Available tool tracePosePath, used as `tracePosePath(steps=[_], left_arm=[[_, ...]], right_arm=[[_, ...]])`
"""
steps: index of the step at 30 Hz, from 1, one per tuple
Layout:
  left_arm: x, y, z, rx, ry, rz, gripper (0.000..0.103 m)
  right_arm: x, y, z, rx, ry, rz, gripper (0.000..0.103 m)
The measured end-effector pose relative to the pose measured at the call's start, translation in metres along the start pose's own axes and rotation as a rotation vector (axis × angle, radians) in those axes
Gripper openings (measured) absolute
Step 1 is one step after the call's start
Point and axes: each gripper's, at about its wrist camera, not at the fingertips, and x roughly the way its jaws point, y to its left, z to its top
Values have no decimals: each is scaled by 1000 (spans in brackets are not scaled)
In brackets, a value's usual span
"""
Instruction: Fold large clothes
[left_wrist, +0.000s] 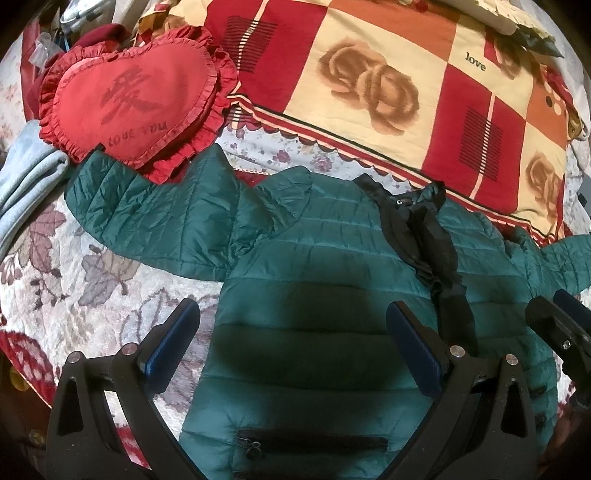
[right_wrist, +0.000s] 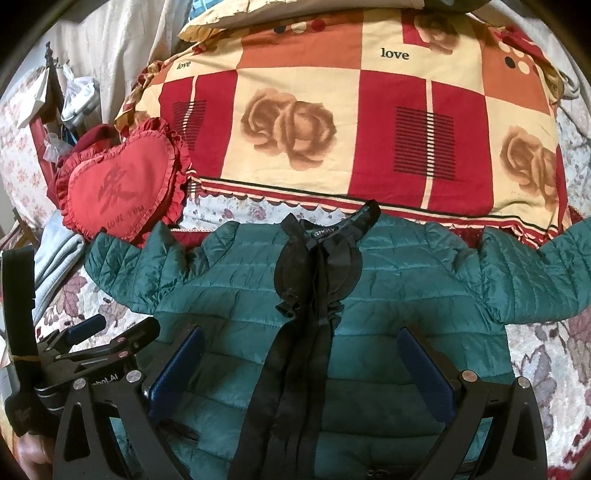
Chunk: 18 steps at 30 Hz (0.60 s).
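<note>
Both claws, left claw (left_wrist: 293, 354) and right claw (right_wrist: 301, 373), hover wide open, empty, side by side above green jacket (right_wrist: 388, 295)

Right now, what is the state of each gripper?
Left gripper: open, holding nothing, above the green quilted jacket.
Right gripper: open, holding nothing.

L gripper (left_wrist: 293, 347) & R gripper (right_wrist: 301, 369) both spread wide, side by side.

Jacket (right_wrist: 388, 295) hem cut off, btm edge
</note>
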Motion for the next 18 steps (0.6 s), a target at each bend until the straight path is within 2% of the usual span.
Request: tracePosePath(steps=[11,18], left_arm=[[5,14,2,-32,9,21,101],[10,40,8,-71,11,52,101]], right_arm=[[4,4,-1,-12,31,1,103],[5,4,0,-14,36,2,103]])
